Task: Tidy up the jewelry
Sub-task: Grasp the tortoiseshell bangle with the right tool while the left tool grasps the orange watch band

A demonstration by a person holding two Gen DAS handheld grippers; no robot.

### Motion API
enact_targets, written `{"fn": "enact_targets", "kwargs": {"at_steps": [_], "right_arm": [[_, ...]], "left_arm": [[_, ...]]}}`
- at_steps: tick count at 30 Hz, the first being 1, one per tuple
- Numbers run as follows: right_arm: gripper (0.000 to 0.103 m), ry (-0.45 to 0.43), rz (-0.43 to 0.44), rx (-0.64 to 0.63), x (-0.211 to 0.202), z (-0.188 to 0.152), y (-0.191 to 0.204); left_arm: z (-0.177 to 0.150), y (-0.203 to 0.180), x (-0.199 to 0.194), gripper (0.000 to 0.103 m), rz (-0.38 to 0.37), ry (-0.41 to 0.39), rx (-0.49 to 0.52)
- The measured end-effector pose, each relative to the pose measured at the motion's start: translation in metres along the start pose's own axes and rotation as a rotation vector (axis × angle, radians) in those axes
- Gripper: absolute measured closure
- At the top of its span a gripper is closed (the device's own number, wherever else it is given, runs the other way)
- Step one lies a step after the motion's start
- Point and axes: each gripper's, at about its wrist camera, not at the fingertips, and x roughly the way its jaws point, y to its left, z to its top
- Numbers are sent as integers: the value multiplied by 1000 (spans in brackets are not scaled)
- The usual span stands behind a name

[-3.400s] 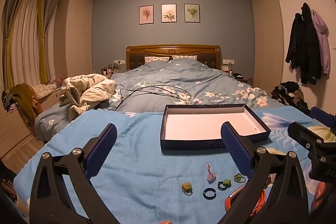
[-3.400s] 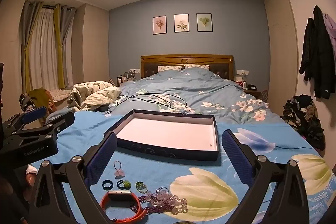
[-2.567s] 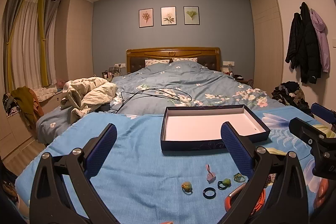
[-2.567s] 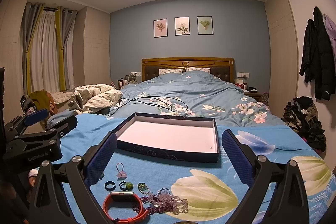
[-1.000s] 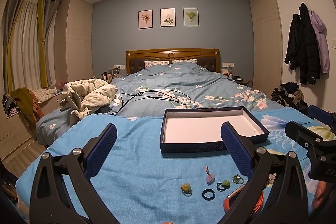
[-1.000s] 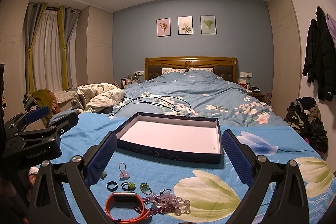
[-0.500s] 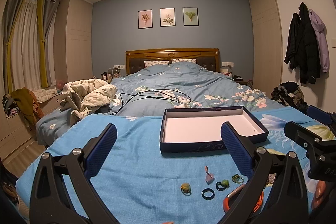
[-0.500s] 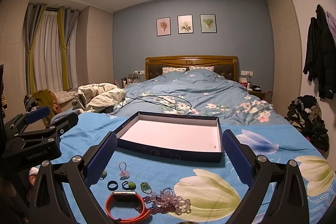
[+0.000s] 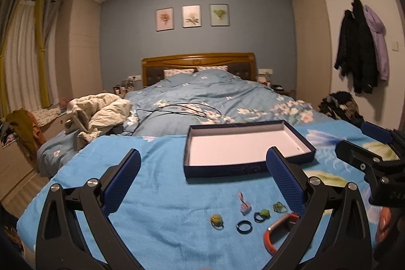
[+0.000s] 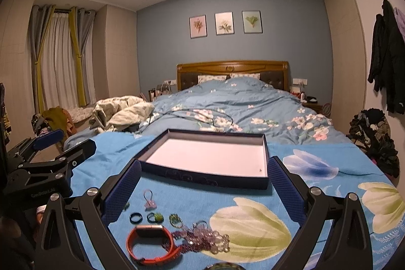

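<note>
Both grippers hover wide open above the bright blue flower-print bedspread [image 10: 278,194], nothing between their fingers. The left gripper [image 9: 202,179] points over the small pieces; the right gripper [image 10: 202,189] looks straight at the shallow dark-blue cardboard box with a white inside [image 10: 210,156].

And that box is bare, apart from a tiny dark speck near its right corner that is too small to identify. So by my read the sorting has not begun: every piece is outside the box, on the cloth in front of it.

Here is the line-up, left to right: a green-and-yellow stone ring [image 9: 217,219], a plain dark band ring [image 9: 244,226], a pink pendant on a thin loop [image 9: 244,204], a dark ring with a green stone [image 9: 262,214], and a green beaded ring [image 9: 279,206]. Closer in lie an orange wristband with a dark screen [image 10: 149,242] and a tangle of purple and clear bead bracelets [image 10: 205,238], touching each other. A silvery ring [image 10: 200,224] sits at the beads' far edge.

All of it is left to move, I judge.

Writing? Pale lettering on the left gripper's black body [image 10: 43,190], seen from the right wrist, is too blurred to read for certain. The box front carries a faint curly ornament, no readable words.
</note>
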Motion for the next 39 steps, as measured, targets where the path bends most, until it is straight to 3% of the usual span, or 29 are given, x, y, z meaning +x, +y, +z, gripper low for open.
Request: {"fn": "enact_targets", "kwargs": {"at_steps": [3, 10, 13, 16, 18, 21, 24, 29, 33, 39], "right_arm": [[7, 57, 7, 3, 3, -6, -8], [9, 288, -19, -8, 15, -39, -35], [19, 378, 1, -22, 18, -54, -39], [34, 446, 38, -47, 19, -65, -39], [50, 483, 52, -71, 20, -71, -37], [61, 531, 82, -88, 21, -79, -36], [67, 538, 100, -106, 19, -80, -35], [78, 555, 122, -156, 18, -79, -31], [96, 563, 151, -170, 21, -77, -31], [98, 569, 167, -138, 22, -73, -32]], "left_arm": [[-7, -9, 4, 6, -58, 42, 44], [-42, -34, 25, 8, -221, 213, 170], [-57, -47, 32, 15, -272, 273, 216], [-67, -57, 39, 23, -309, 324, 235], [-74, -61, 42, 26, -338, 364, 237], [-80, -63, 46, 37, -354, 423, 240], [-81, -58, 50, 46, -402, 473, 190], [-78, -51, 53, 75, -450, 531, 155], [-77, -47, 60, 84, -466, 570, 135], [-74, -40, 69, 93, -489, 604, 92]]}}
